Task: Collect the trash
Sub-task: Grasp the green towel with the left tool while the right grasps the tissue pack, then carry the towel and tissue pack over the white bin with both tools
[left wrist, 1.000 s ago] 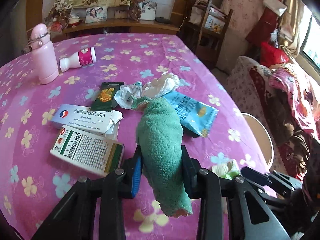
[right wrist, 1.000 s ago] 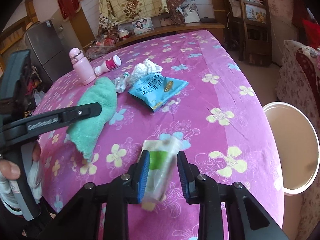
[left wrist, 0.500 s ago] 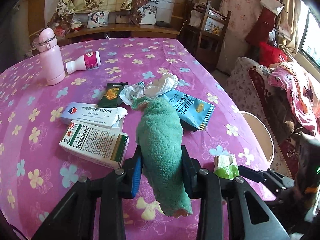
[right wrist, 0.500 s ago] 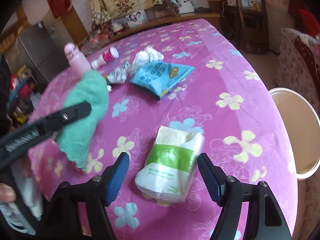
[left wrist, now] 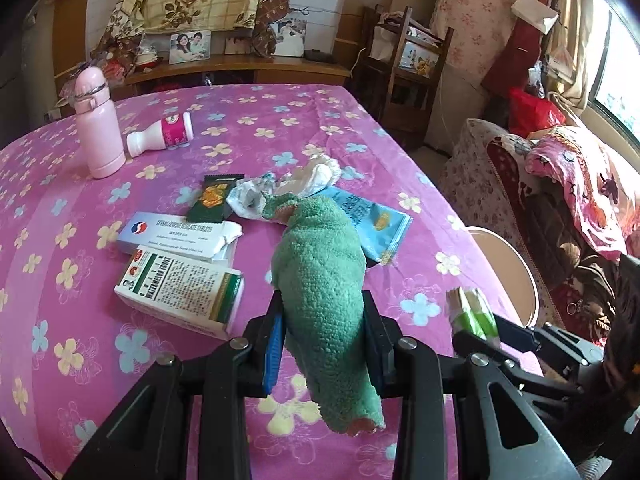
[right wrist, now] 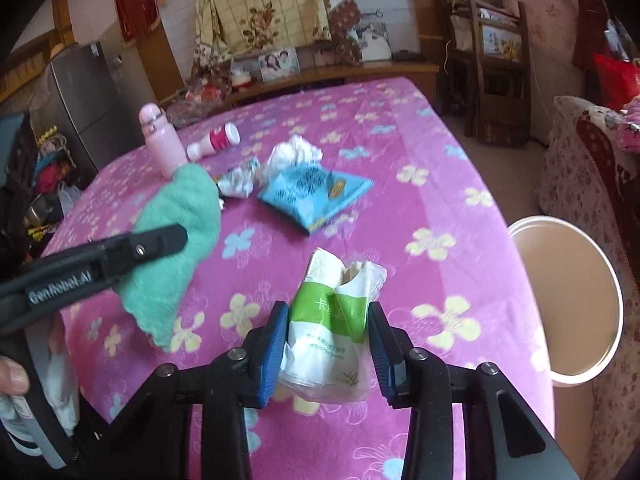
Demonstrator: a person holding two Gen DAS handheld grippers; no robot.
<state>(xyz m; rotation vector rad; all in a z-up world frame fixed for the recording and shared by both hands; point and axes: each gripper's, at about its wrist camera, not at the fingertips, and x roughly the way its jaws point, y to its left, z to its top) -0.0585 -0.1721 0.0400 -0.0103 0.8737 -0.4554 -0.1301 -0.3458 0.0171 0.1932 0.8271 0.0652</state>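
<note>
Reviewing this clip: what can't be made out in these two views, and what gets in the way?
- Bin interior: right wrist view shows only the rim and a pale inside; the table edge cuts it in the left wrist view.
- Tissue pack underside: hidden between the closing right gripper pads.
- Tablecloth under the green towel: covered, left gripper clamps it.
- Blue snack bag print: blurred.

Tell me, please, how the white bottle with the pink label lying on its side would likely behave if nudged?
The white bottle is round and lies on its side, so it would probably roll. Its side touches the pink flask, which might block it that way. The soft tablecloth may slow it.
</note>
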